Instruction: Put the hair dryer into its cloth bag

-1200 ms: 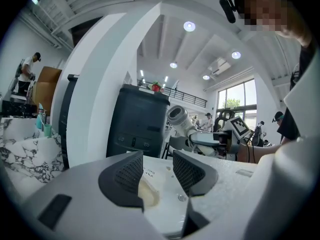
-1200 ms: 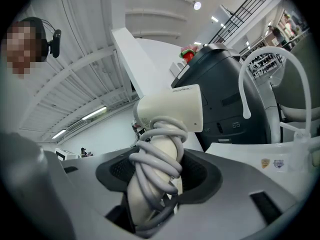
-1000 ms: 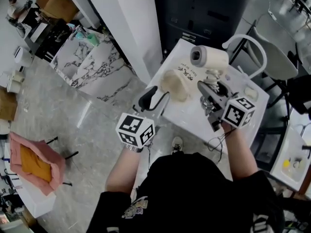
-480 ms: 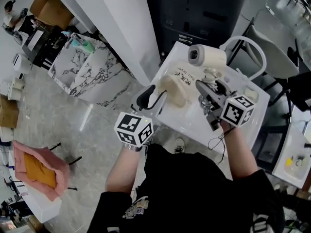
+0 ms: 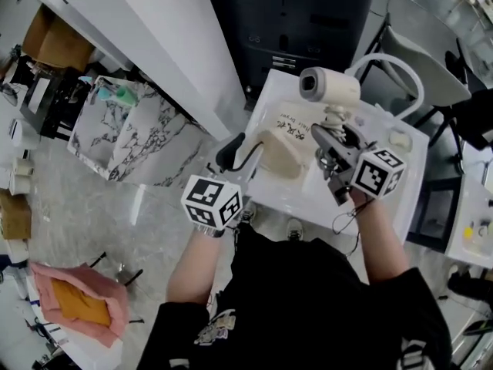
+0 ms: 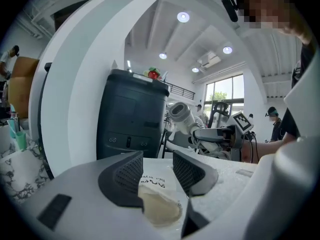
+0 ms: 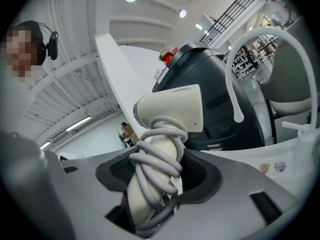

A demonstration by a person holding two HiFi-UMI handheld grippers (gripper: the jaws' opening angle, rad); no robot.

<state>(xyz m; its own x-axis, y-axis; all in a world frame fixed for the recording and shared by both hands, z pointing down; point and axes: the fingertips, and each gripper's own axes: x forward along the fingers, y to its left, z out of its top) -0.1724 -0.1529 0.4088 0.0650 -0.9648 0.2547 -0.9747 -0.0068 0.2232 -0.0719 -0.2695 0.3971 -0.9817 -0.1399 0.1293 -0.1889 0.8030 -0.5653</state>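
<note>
The cream cloth bag (image 5: 279,154) lies flat on the white table (image 5: 308,197), with a handwritten label (image 5: 291,126) by its far end. My left gripper (image 5: 236,153) is at the bag's near end, jaws apart. In the left gripper view the bag (image 6: 160,208) lies low between the open left gripper (image 6: 157,171). The white hair dryer (image 5: 330,87) stands upright, its grey cord wound round the handle. My right gripper (image 5: 333,139) is shut on that handle. In the right gripper view the hair dryer (image 7: 172,109) rises from the right gripper (image 7: 156,180).
A dark cabinet (image 5: 308,14) stands behind the table and a white chair (image 5: 400,68) to its right. A small white object (image 5: 399,139) lies near the table's right edge. A marble-patterned box (image 5: 131,129) and a pink-draped stand (image 5: 77,303) sit on the floor at the left.
The left gripper has slid closer to the bag's near end. The right gripper has shifted a little with the hair dryer still upright in it.
</note>
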